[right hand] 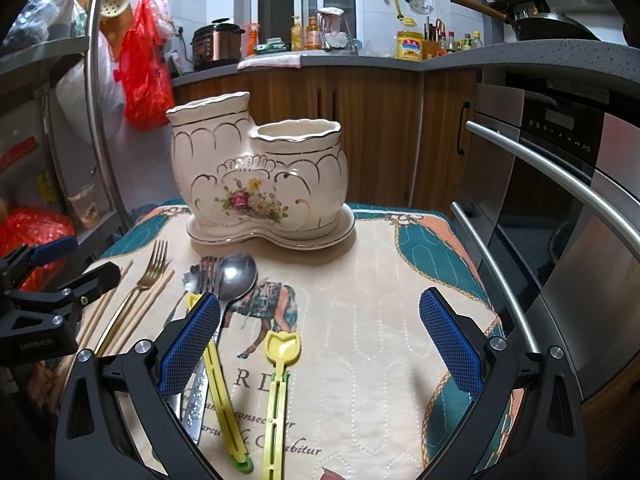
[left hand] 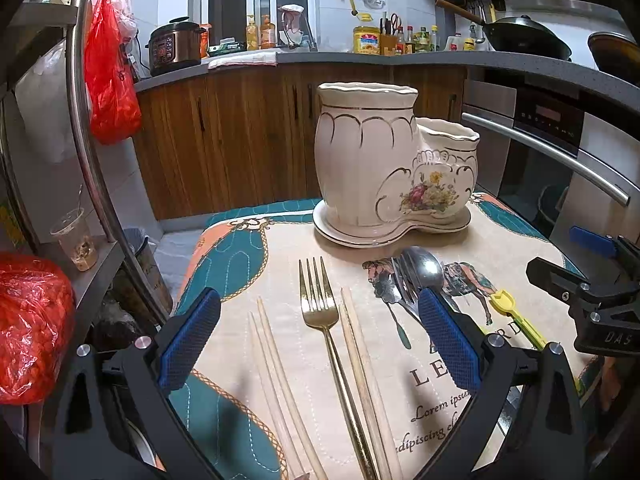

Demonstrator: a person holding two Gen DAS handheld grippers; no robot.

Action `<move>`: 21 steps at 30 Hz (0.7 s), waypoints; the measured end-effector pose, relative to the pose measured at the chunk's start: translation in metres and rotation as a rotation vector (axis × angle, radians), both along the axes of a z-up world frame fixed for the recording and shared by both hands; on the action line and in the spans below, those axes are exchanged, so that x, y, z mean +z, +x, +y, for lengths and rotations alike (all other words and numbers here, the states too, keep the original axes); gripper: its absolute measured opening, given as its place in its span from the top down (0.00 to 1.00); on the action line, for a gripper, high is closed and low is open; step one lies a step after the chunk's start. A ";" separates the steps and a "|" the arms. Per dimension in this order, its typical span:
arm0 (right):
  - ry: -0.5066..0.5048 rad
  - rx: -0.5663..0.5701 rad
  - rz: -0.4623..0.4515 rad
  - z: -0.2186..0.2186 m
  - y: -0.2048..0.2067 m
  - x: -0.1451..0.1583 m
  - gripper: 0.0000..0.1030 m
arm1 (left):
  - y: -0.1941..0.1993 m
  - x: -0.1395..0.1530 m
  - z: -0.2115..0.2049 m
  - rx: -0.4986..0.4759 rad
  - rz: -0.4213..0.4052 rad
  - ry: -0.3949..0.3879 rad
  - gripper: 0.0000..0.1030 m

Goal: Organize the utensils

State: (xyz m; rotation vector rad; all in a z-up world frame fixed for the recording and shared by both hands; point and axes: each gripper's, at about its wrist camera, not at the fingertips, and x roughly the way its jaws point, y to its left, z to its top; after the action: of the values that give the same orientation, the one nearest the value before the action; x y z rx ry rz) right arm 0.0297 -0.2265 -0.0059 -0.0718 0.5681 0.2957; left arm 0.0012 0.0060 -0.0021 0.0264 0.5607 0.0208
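Observation:
A cream two-pot ceramic utensil holder [left hand: 384,168] [right hand: 256,176] stands at the back of the printed mat. On the mat lie a gold fork [left hand: 324,320] [right hand: 140,288], wooden chopsticks [left hand: 360,344] [right hand: 108,308], a steel spoon [left hand: 424,268] [right hand: 236,276] over a steel fork, and two yellow plastic utensils [right hand: 276,392] [left hand: 516,312]. My left gripper [left hand: 320,340] is open and empty above the gold fork and chopsticks. My right gripper [right hand: 320,340] is open and empty above the yellow utensils, its left finger over the steel spoon's handle.
The mat [right hand: 380,320] covers a small table. An oven with steel bar handles [right hand: 540,184] is close on the right. A metal rack with red bags [left hand: 32,328] is on the left. Wooden kitchen cabinets [left hand: 240,132] are behind.

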 end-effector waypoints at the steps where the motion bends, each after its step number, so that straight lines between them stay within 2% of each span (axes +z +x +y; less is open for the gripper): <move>1: 0.001 0.000 0.000 0.000 0.000 0.000 0.04 | 0.000 0.000 0.000 0.000 0.000 0.000 0.05; 21: -0.008 0.014 0.014 0.003 0.000 -0.004 0.04 | -0.001 0.000 0.001 0.003 0.001 0.000 0.05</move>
State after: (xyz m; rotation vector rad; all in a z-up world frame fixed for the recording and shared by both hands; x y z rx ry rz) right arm 0.0298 -0.2237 -0.0103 -0.0812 0.5831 0.3075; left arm -0.0002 0.0068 -0.0022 0.0252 0.5622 0.0232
